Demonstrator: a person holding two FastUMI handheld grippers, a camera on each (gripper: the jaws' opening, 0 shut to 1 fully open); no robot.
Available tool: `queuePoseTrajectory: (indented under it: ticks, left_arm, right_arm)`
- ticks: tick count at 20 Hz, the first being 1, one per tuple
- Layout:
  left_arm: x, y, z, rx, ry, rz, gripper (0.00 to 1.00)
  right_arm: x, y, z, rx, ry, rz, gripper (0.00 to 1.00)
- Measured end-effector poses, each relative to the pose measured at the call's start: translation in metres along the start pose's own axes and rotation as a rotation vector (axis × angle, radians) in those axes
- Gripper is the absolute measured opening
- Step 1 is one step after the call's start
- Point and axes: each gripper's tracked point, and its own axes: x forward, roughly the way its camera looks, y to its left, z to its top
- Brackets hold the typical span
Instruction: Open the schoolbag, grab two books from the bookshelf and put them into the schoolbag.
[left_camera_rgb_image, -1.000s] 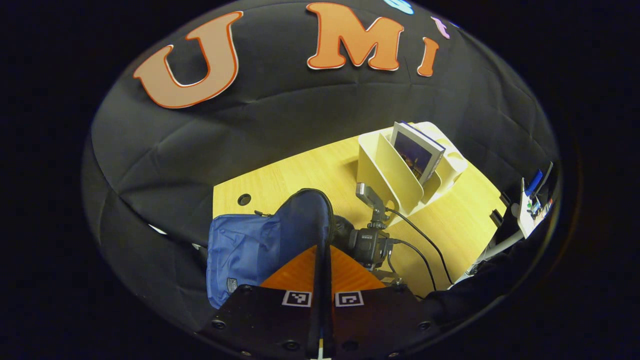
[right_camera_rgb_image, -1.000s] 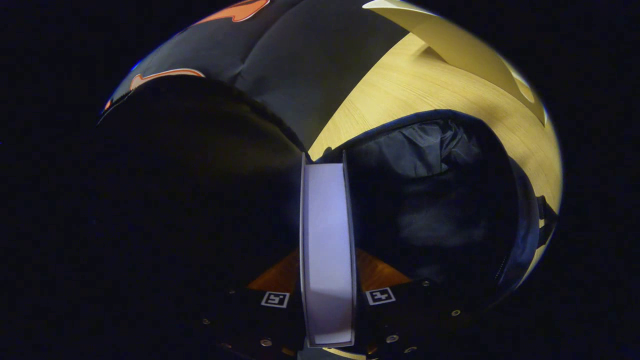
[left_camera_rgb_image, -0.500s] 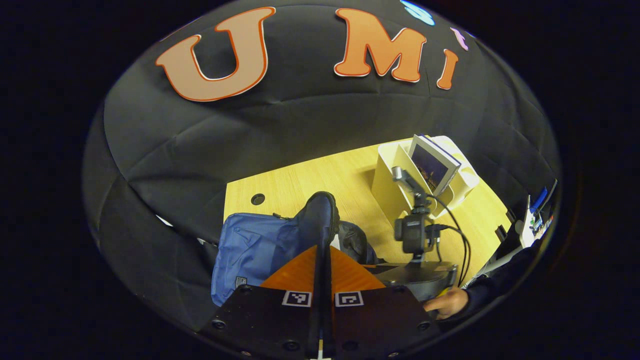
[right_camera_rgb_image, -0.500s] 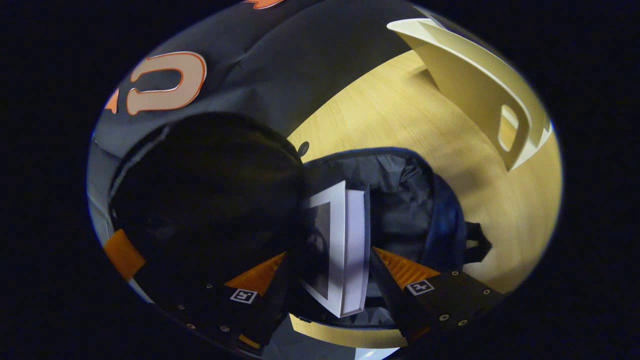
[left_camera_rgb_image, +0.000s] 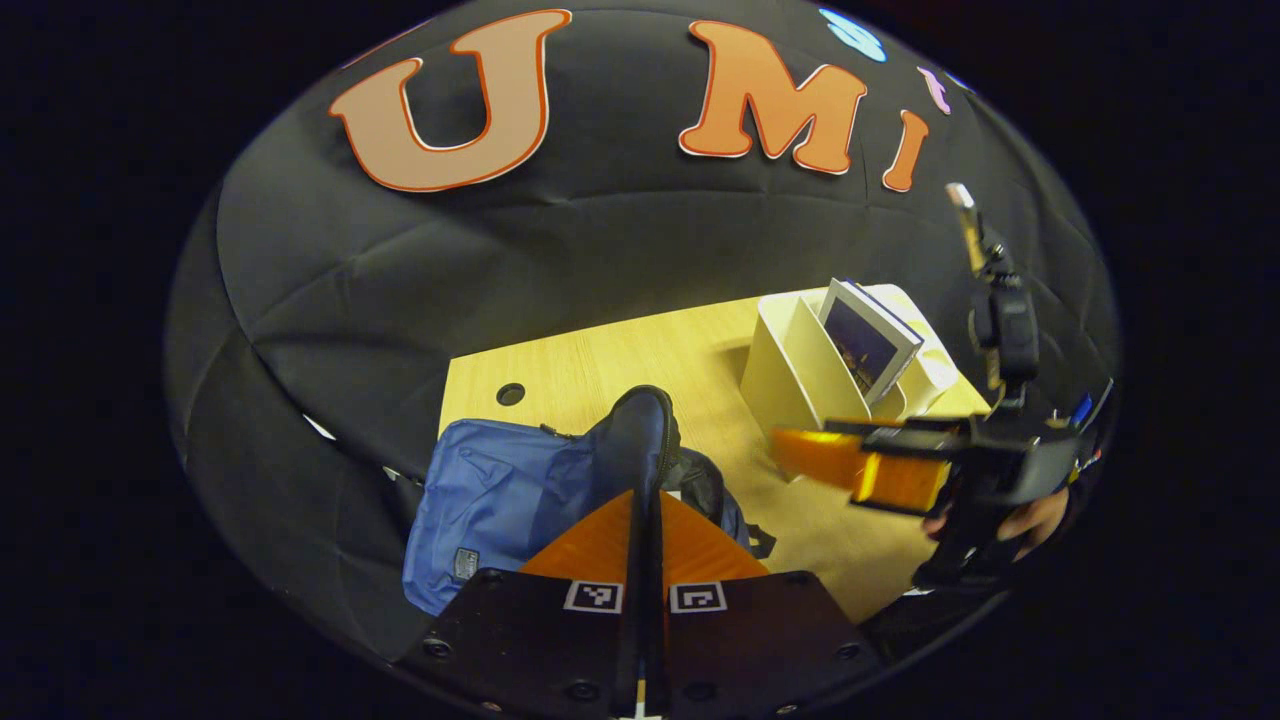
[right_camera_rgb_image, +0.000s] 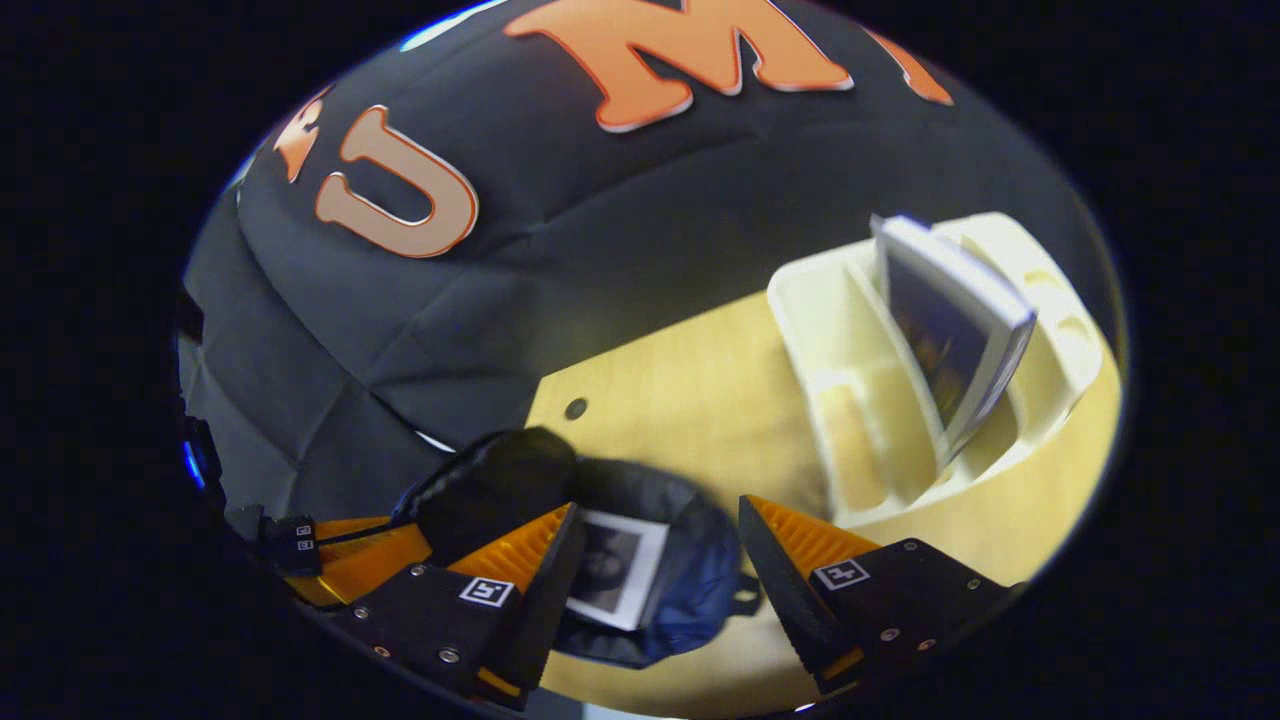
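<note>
**One book in the bag, one on the shelf**

Nearest in my left gripper view, the left gripper (left_camera_rgb_image: 641, 520) has its fingers pressed together on the raised flap (left_camera_rgb_image: 636, 440) of the bag (left_camera_rgb_image: 500, 500), a thin padded fabric edge standing between them. The bag is soft blue cloth, lying on the pale wood-grain table (left_camera_rgb_image: 600, 360) with its mouth towards the shelf. In the right gripper view, my right gripper (right_camera_rgb_image: 655, 540) has its fingers spread wide, nothing between them. Just past them, a flat book (right_camera_rgb_image: 612, 565) with a white border and a dark cover picture lies face up in the bag's dark-lined opening; its long axis runs roughly away from the camera.

Farther off stands the shelf (right_camera_rgb_image: 860, 400), smooth cream plastic with curved dividers and slots. A second book (right_camera_rgb_image: 950, 320) stands in it on its lower edge, tilted, leaning against a divider, its dark cover facing the bag and its long axis near vertical. In the left gripper view I see the right gripper (left_camera_rgb_image: 850, 465) in a hand (left_camera_rgb_image: 1030, 515), between bag and shelf, above the table.
</note>
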Motion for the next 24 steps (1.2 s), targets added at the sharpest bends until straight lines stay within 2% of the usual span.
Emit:
queuePoseTrajectory:
  ticks: [6,8,11,15,19,21,24]
  left_arm:
    - [0.002,0.003,0.001,-0.026,-0.011,0.023,0.03]
    - [0.002,0.0,-0.001,-0.042,-0.013,0.021,0.03]
    - [0.004,-0.003,-0.004,-0.064,-0.014,0.019,0.03]
    - [0.006,-0.001,-0.006,-0.086,-0.017,0.025,0.03]
    - [0.008,-0.001,-0.011,-0.111,-0.015,0.019,0.03]
    - [0.008,-0.001,-0.014,-0.125,-0.017,0.012,0.03]
    - [0.008,0.0,-0.018,-0.144,-0.013,0.004,0.03]
  right_arm:
    - [-0.023,-0.087,0.073,-0.163,-0.054,-0.174,0.93]
    - [-0.025,-0.11,0.08,-0.207,0.024,-0.193,0.93]
    - [-0.012,-0.153,0.098,-0.309,0.075,-0.28,0.96]
    - [0.012,-0.174,0.094,-0.297,0.193,-0.265,0.95]
    - [0.047,-0.199,0.084,-0.277,0.325,-0.293,0.94]
    - [0.059,-0.196,0.084,-0.27,0.361,-0.277,0.91]
    - [0.072,-0.2,0.084,-0.289,0.414,-0.293,0.85]
